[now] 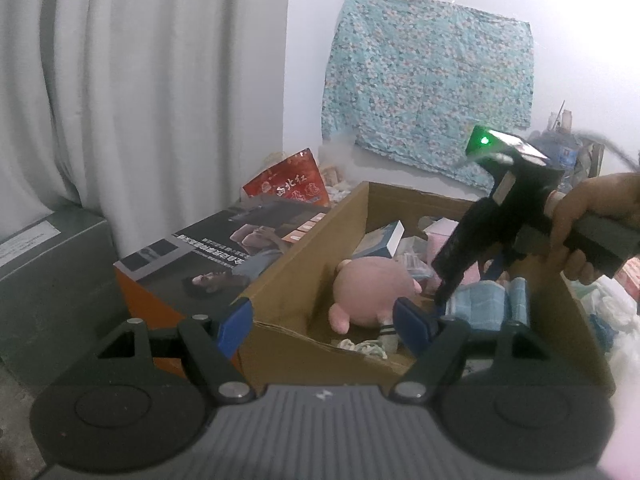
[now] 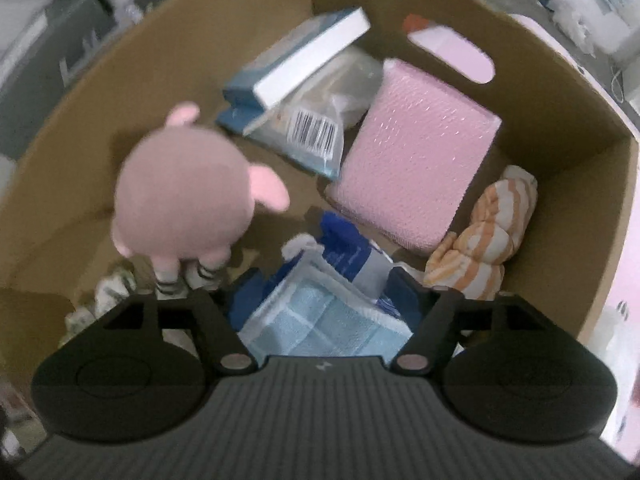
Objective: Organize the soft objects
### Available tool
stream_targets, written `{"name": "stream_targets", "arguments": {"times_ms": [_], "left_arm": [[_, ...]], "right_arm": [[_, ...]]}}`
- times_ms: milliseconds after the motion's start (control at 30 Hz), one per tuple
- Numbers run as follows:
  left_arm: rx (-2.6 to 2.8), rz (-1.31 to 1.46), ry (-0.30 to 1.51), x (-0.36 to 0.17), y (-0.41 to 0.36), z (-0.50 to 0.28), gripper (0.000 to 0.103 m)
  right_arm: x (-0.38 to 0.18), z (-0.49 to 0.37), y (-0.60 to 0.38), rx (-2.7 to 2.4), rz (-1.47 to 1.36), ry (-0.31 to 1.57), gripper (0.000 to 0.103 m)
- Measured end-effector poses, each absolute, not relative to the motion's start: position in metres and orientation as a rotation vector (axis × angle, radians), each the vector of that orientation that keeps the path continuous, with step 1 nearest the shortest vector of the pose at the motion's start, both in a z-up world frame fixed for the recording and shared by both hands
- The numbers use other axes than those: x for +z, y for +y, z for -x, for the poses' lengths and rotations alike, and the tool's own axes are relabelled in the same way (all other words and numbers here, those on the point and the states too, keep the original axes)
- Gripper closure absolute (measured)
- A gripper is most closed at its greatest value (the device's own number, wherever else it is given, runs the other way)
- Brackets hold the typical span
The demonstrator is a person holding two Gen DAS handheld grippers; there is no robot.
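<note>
only right view: striped cloth [image 2: 486,236] | right claw [image 2: 320,292] apart over blue towel [image 2: 320,320] | left claw [image 1: 324,324] apart

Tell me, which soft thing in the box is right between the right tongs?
The light blue checked towel. It lies between the open right tongs, while the pink plush toy sits off to one side and the orange striped cloth to the other.

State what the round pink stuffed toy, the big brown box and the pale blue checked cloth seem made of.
Round pink stuffed toy: plush fabric, matte and fuzzy-looking. Big brown box: cardboard, dull, with a cut handle slot. Pale blue checked cloth: probably towelling, with a soft white edge.
</note>
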State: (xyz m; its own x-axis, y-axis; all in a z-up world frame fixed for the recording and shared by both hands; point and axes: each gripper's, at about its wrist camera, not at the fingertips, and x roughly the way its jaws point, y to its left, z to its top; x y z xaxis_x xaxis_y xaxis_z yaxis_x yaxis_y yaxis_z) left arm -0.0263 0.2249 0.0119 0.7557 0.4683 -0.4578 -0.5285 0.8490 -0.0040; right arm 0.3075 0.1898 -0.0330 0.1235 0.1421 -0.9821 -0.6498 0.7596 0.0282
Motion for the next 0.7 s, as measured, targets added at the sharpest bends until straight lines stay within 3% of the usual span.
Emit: {"name": "stream_targets", "arguments": {"times_ms": [200,367,533,700], "left_arm": [[0.548,0.147,0.464,0.011,0.227,0.027,0.025],[0.545,0.143,0.468,0.011,0.224,0.027,0.025],[0.548,0.146,0.47,0.012,0.224,0.027,0.025],[0.548,0.166,0.474,0.012,0.226,0.027,0.025]], "right_arm": [[-0.039,-0.299,0.195,0.622,0.559,1.321,0.021],[-0.042,-0.287,0.197,0.651,0.604,1.267,0.024],[-0.034,-0.29,0.192,0.657,0.559,1.208,0.063],[-0.025,-0.293,0.18,0.703,0.474,1.174,0.079]]}}
